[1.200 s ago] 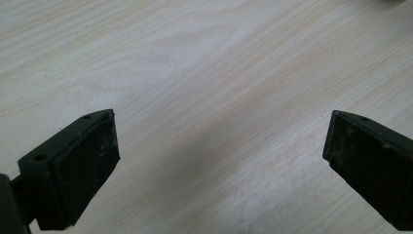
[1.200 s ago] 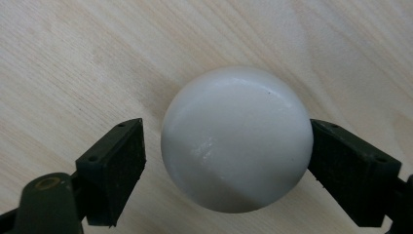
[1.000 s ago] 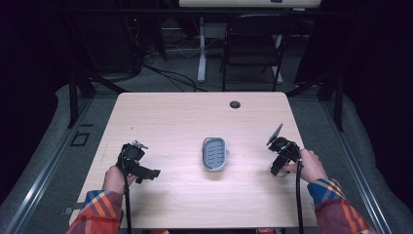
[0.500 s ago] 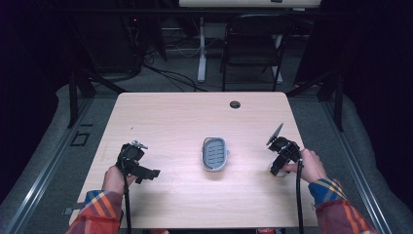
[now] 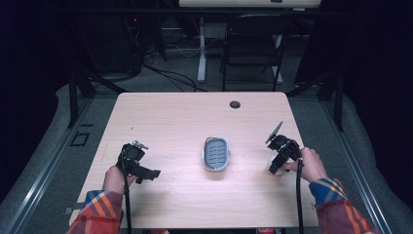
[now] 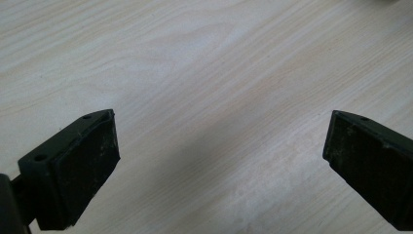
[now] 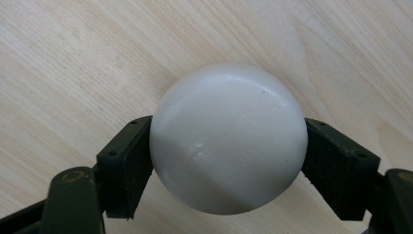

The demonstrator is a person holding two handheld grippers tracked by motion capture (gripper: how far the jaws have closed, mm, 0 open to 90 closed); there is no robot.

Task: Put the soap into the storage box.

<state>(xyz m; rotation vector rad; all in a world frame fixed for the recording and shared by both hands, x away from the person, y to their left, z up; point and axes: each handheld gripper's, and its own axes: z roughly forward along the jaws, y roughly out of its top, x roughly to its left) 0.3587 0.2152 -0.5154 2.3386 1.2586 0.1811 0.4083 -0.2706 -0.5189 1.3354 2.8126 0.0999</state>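
On the right side of the table, near the person, the right gripper has its two black jaws pressed tight on a round white soap. In the right gripper view the pads squeeze the soap from both sides, with the wood grain of the table just under it. I cannot tell if the soap is lifted yet or resting on the wood.

In the middle of the table sits a grey soap dish with ribs inside. Nothing lies in it. It is well apart from the soap, off to the left of it.

On the left side, the left gripper hovers low above bare wood. Its jaws stand wide apart with nothing between them.

So the grabbing part looks done. I think what is left is to carry the soap over to the dish, set it down inside, and let go. The soap is smooth and round, so it might slip.
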